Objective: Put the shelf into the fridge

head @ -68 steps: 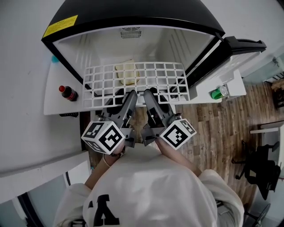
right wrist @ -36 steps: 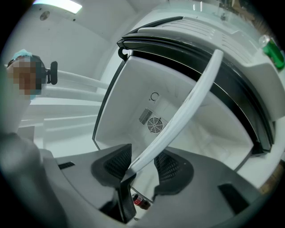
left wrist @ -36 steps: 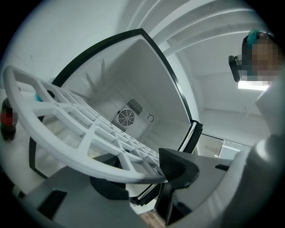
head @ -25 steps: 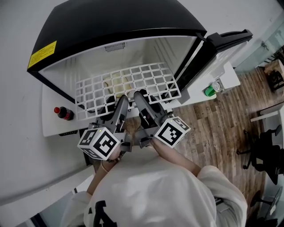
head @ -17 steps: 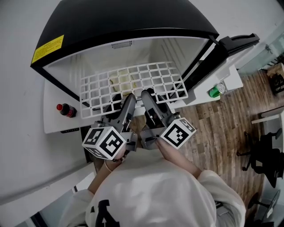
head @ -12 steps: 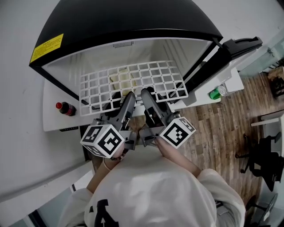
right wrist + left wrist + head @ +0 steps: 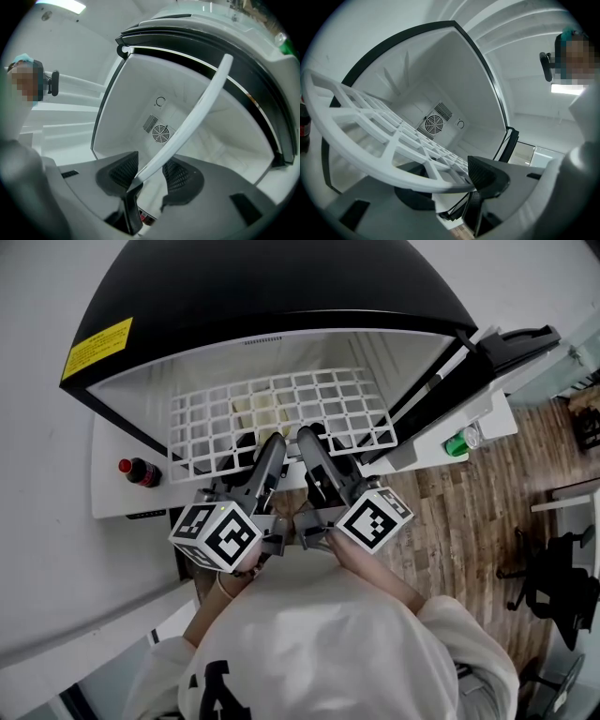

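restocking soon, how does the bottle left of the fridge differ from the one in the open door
Colour: the left bottle is dark with a red cap; the door bottle is green with a pale top.
Place: the left bottle stands on the white surface beside the fridge; the door bottle sits in the open door.
Both are small bottles.

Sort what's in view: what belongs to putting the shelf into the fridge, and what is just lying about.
Job in hand:
- shelf
- fridge, door open
- left gripper and right gripper, both shut on the shelf's front edge

Lying about:
- dark bottle, at left
- green bottle, at right
- chair, on the floor
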Available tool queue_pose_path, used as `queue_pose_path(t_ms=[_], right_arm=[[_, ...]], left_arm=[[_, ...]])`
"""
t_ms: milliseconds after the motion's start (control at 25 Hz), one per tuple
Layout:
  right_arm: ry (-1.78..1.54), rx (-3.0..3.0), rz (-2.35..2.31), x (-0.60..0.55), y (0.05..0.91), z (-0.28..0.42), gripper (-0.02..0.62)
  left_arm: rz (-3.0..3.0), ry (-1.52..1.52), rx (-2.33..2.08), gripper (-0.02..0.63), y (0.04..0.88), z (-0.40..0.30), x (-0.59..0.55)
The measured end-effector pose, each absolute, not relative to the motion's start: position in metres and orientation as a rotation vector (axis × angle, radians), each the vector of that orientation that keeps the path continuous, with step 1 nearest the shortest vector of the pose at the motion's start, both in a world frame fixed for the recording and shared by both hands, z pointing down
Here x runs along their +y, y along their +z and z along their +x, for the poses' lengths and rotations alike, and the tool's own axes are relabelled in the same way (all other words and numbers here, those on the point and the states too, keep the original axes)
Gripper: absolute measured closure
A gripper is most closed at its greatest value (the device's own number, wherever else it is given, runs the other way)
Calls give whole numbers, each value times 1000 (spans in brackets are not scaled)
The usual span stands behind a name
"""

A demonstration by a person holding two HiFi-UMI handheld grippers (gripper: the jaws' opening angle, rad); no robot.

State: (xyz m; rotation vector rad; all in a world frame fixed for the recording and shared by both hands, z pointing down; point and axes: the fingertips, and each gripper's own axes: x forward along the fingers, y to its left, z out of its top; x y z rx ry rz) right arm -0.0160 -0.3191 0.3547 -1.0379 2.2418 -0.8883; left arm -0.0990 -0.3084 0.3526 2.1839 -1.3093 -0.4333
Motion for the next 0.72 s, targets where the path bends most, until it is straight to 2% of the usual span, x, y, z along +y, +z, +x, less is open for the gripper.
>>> queue_pose_path(t_ms=[720], right_arm=[[-895,2244,-1032,-341,355,-21,431]], left_arm=[[2181,-430,-1311,403,353,-103,-330]])
